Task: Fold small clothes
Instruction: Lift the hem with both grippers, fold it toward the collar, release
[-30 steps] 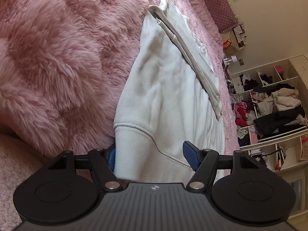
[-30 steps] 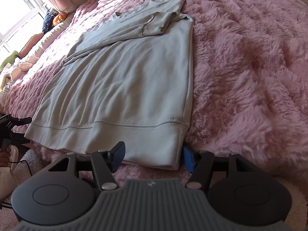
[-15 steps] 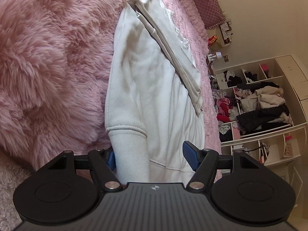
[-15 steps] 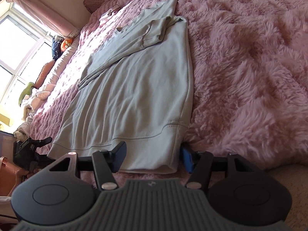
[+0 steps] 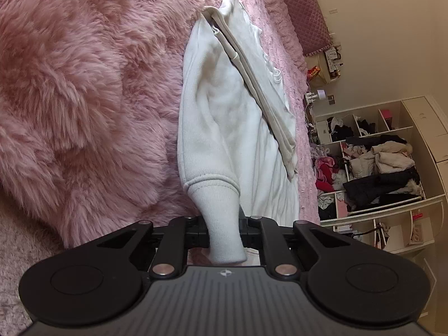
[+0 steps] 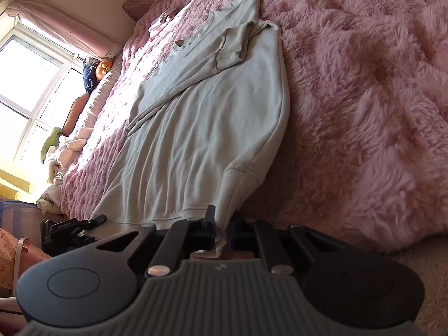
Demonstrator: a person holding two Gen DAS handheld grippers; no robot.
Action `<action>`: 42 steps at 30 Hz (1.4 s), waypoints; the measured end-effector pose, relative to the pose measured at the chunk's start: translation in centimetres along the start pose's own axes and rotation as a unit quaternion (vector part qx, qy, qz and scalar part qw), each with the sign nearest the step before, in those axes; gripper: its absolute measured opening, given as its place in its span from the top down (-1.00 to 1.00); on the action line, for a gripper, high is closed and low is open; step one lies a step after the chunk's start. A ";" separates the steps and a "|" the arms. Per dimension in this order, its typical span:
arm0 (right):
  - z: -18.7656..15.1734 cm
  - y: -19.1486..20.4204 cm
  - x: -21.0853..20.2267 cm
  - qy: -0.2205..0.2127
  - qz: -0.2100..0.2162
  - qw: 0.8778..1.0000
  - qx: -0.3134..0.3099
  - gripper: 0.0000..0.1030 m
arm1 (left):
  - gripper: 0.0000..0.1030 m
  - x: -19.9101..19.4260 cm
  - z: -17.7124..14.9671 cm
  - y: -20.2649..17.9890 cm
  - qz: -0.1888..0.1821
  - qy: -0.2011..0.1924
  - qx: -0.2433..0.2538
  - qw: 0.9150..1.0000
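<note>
On that fluffy pink bedspread (image 6: pixel 364 98), your left gripper (image 5: pixel 223 232) is closing on the near hem corner of the pale sweatshirt (image 6: pixel 201 128) and your right gripper (image 6: pixel 221 231), wide open a second ago, now pinches the other, so you're probably set to lift and fold.

A bed (image 6: pixel 364 98) draped in a shaggy pink fur blanket (image 5: pixel 84 98) carries a pale sweatshirt (image 6: pixel 201 128), spread flat with a sleeve folded across its body, its hem at the near edge. A quilted pink cushion (image 5: pixel 302 11) stands at the bed's far end.
</note>
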State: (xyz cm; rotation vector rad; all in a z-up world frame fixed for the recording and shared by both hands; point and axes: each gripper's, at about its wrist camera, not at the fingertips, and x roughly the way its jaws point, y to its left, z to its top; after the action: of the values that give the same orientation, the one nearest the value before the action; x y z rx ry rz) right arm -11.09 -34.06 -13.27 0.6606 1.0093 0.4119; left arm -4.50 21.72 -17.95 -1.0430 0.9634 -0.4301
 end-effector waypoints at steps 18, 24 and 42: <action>13.7 3.4 0.6 -0.151 0.084 0.983 0.066 0.96 | 0.81 3.8 11.7 -4.8 -0.154 -0.094 0.005 0.983; 22.5 3.4 4.0 -0.186 0.080 0.977 0.063 0.96 | 0.81 7.0 18.1 -6.7 -0.170 -0.128 0.032 0.977; 37.2 -0.8 18.9 -0.157 0.000 0.985 0.073 0.96 | 0.79 18.6 30.2 -2.6 -0.051 -0.097 0.022 0.994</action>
State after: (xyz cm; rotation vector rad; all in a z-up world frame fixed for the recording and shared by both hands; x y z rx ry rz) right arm 30.58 -35.01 -12.27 0.8293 0.7429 0.2244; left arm 31.03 23.33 -19.26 -1.0772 0.7262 -0.4237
